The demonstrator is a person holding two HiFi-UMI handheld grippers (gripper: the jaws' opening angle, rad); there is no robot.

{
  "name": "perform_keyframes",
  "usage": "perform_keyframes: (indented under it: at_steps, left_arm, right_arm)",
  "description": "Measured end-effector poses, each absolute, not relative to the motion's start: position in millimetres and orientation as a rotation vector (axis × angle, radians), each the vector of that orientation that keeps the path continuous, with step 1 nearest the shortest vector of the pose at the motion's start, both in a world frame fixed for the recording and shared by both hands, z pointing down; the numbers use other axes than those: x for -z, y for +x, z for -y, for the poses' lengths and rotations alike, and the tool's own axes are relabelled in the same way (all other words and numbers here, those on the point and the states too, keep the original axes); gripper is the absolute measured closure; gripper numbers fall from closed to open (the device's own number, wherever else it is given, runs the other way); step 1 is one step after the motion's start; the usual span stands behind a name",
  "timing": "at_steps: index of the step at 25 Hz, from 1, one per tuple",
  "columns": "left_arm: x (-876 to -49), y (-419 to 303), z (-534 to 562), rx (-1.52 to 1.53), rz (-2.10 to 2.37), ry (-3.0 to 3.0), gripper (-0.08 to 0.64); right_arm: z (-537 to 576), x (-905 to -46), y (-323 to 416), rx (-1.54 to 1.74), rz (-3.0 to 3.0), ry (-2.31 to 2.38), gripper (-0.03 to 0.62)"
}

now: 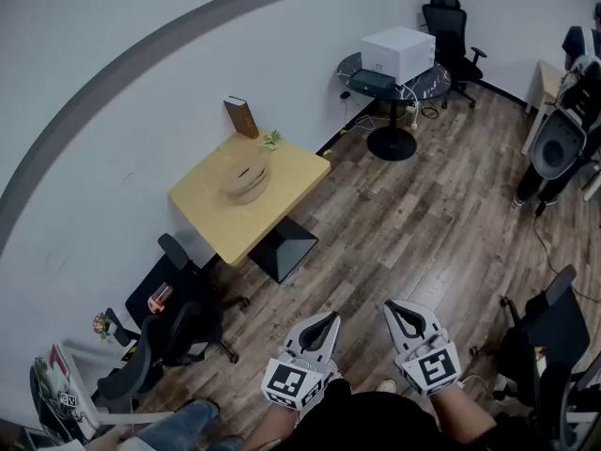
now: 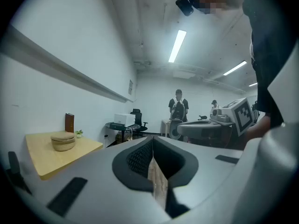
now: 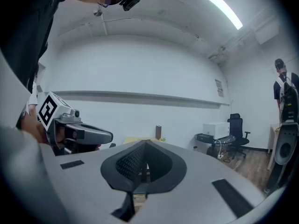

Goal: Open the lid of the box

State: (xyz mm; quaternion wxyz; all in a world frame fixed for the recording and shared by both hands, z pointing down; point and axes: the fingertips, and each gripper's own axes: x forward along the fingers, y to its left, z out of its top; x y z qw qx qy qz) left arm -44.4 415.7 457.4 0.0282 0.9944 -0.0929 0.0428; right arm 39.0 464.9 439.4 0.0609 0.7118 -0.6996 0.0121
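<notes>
Head view. Down at the bottom, close to the body: left gripper (image 1: 328,320) and right gripper (image 1: 395,309), side by side, both pointing up the picture. Both squeezed shut, with nothing in them. Far off on the yellow table (image 1: 214,224): the round box (image 1: 248,188), with its lid (image 1: 245,168) on top and closed. Lies at about 11 o'clock from the two grippers, well apart, with lots of wooden floor (image 1: 394,233) in between. Round and flat, so no long side to line up with. A bit nearer to the left gripper, probably, being on that side. Behind the box at 12 o'clock, a brown block (image 1: 241,117) and a little plant (image 1: 272,139).

Left gripper view. Jaws pressed together in the middle, only a thin line between them, holding nothing. Round box out at 9 o'clock from the jaw tips, small and far away on the table. So not pointed at the box yet. Needs a turn to the left and a long walk, most likely.

Right gripper view. Jaws closed tight too, and empty. Just above the tips at 12 o'clock, a sliver of the yellow table with the brown block on it. No box to be seen here, maybe hidden behind the jaws. Left gripper at 9 o'clock, close by.
</notes>
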Motion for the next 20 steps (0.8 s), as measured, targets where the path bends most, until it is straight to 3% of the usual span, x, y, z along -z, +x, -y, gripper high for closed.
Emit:
perform_keyframes:
  at_steps: [17, 20]
  left_arm:
    - [-454, -79, -378, -0.092, 0.306, 3.051, 0.540]
    - [-453, -81, -355, -0.103, 0.317, 3.056, 0.540]
  right_arm:
    - [-429, -424, 21, 0.005, 2.124, 2.243, 0.572]
    - [-407, -426, 24, -0.012, 2.102, 2.259, 0.546]
